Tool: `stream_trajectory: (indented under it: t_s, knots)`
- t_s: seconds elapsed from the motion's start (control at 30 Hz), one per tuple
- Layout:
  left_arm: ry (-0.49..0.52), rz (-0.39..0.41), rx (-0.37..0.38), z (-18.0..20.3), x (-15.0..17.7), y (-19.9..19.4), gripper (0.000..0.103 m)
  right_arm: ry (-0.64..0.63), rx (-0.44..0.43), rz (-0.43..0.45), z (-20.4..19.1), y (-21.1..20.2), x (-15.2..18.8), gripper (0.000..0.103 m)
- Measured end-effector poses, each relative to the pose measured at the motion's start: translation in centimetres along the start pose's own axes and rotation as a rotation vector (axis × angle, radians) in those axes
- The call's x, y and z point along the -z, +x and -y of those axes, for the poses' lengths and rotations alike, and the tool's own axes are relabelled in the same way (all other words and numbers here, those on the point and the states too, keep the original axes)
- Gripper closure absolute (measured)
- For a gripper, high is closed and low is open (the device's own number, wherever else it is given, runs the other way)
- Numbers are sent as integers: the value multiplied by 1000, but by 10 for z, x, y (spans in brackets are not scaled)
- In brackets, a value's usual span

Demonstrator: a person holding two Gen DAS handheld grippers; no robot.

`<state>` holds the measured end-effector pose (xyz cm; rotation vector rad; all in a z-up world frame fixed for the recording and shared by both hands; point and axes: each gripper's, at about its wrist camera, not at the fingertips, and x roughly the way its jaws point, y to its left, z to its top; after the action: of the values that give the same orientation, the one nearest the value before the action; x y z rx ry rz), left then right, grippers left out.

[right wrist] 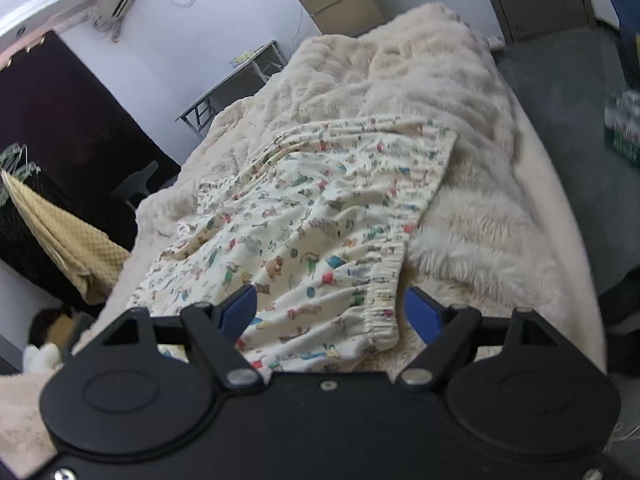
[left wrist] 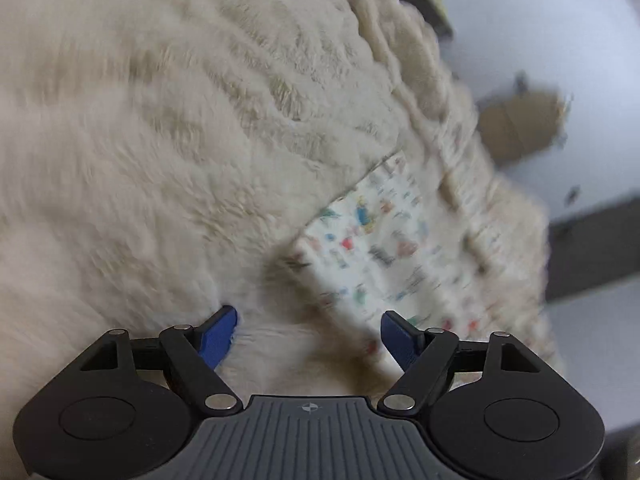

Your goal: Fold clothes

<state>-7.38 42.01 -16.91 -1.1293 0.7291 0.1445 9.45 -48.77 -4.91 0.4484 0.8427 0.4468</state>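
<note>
While both grippers hang spread wide and empty, the printed garment (right wrist: 304,216) lies crumpled across the middle of the right wrist frame on the fluffy cream blanket (right wrist: 460,92), its elastic waistband (right wrist: 382,300) at lower centre between the jaws of the right gripper (right wrist: 328,308). In the blurred left wrist view, the left gripper (left wrist: 308,328) sits low over the blanket, with only a patch of the garment at centre right. Likely risks: the 2 left fingers pinch blanket pile along with cloth, or the right closes on 1 layer, so the fold drags and skews.
</note>
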Motion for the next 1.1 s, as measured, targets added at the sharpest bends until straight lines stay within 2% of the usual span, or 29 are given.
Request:
stream_trajectory:
  t_s: [0.03, 0.1, 0.17, 0.2, 0.27, 0.3, 0.33, 0.47, 0.57, 0.83, 0.97, 1.07, 1.1]
  knots:
    - [-47, 19, 14, -2, 0, 0, 101, -4, 7, -8, 0, 4, 1, 27]
    - [-83, 91, 1, 3, -2, -7, 103, -15, 17, -11, -2, 5, 2, 28]
    - [9, 186, -82, 23, -7, -30, 102, -27, 26, -11, -3, 5, 3, 28]
    - [65, 216, -140, 34, -9, -41, 97, -32, 30, -10, -4, 4, 3, 28]
    - [169, 217, -285, 51, -8, -46, 72, -44, 40, -10, -6, 4, 3, 28]
    - [234, 213, -365, 60, -6, -47, 41, -50, 44, -9, -6, 3, 4, 28]
    - [316, 201, -448, 69, -3, -43, 28, -55, 49, -9, -7, 3, 4, 28]
    - [409, 170, -520, 81, 10, -32, 28, -85, 79, -10, -11, 2, 4, 28]
    - [515, 141, -604, 86, 22, -24, 28, -109, 93, -10, -14, -1, 3, 28]
    - [548, 142, -619, 72, 24, -26, 28, -176, 123, -6, -23, -5, 4, 25]
    - [545, 155, -586, 76, 21, -22, 28, -232, 152, -14, -27, -4, 7, 24]
    - [599, 182, -552, 87, 27, -26, 27, -300, 163, -15, -32, -8, 11, 24]
    - [651, 198, -534, 95, 32, -28, 26, -330, 157, -12, -35, -11, 13, 24]
